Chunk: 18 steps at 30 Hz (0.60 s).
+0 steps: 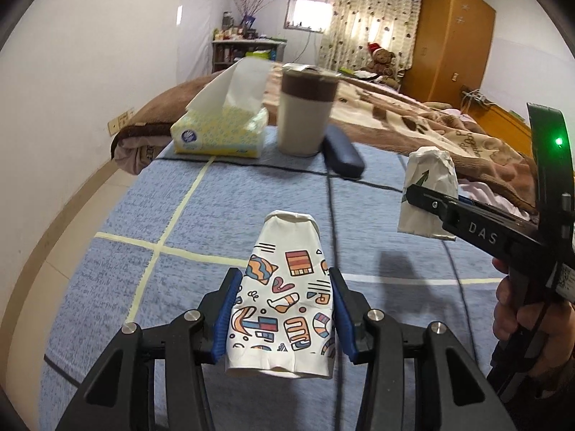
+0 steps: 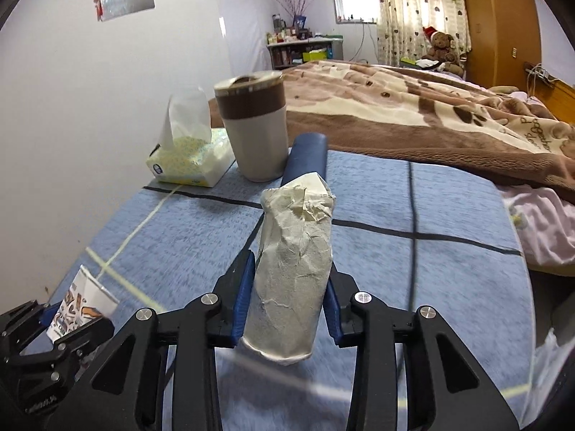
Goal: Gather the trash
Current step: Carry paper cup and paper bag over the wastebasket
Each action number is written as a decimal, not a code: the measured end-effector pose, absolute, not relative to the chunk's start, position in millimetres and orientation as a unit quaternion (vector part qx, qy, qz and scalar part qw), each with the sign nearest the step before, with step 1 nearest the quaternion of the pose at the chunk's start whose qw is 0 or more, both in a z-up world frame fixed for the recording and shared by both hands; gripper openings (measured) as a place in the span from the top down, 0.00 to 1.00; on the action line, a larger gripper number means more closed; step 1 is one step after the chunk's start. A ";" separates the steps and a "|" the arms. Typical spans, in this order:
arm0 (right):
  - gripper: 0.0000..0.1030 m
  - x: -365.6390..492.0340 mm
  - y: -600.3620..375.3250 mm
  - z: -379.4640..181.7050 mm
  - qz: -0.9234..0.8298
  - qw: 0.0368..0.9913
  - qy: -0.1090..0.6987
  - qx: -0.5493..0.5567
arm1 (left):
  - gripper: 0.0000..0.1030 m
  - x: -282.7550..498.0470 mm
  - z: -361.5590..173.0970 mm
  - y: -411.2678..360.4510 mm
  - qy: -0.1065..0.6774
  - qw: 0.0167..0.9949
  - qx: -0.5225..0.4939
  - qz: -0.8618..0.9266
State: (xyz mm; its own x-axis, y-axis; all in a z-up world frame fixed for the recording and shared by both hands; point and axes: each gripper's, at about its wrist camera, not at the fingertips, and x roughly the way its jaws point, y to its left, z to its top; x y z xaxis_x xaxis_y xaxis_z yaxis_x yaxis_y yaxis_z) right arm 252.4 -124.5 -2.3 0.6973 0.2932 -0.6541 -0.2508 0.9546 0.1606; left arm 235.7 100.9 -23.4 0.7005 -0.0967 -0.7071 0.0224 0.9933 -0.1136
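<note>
Only left view shows hand (image 1: 521,309) behind right tongs (image 1: 413,197).

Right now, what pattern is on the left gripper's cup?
Colourful cartoon doodles on white paper cup; left wrist view.

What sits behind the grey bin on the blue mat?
A brown patterned blanket on the bed lies directly behind the grey bin; the tissue pack is beside it. The bin hides the mat's far edge.
</note>
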 end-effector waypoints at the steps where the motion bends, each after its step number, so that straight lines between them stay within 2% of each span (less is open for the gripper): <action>1: 0.65 247.4 -128.6 0.5 0.147 0.922 0.357 0.032 | 0.53 232.0 -20.1 97.5 0.383 0.922 -0.046 -0.035; 18: 0.65 171.2 -213.8 26.5 0.107 0.942 0.308 0.073 | 0.53 169.8 30.6 7.0 0.330 0.937 -0.005 -0.117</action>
